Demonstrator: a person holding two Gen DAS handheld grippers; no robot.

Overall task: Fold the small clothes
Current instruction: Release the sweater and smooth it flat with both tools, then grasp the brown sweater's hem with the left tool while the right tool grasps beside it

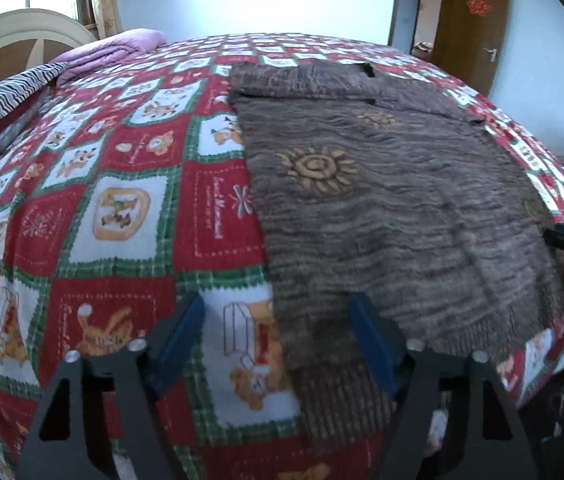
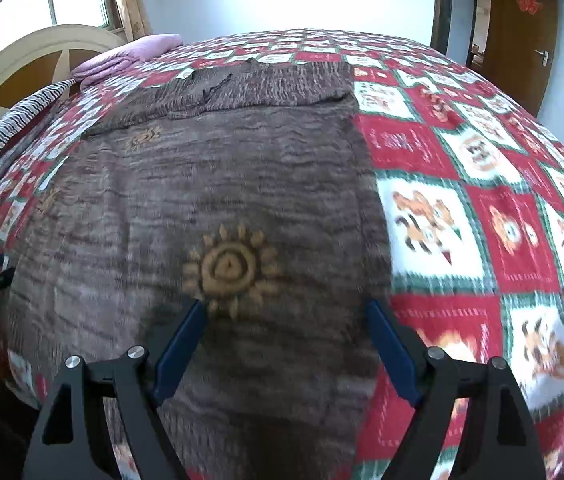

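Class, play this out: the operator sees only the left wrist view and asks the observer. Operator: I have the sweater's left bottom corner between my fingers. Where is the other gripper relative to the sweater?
Observer: The right gripper hangs over the brown sweater's right bottom corner, jaws open, nothing pinched.
Operator: What lies between its fingers?
Observer: Sweater fabric just below a tan sun motif; the right finger sits at the sweater's right edge.
Operator: Is the far part already folded on that side?
Observer: Yes, a sleeve lies folded across the top, its edge flush with the sweater's right side.
Operator: And beyond that edge?
Observer: Only the red checked bedspread.
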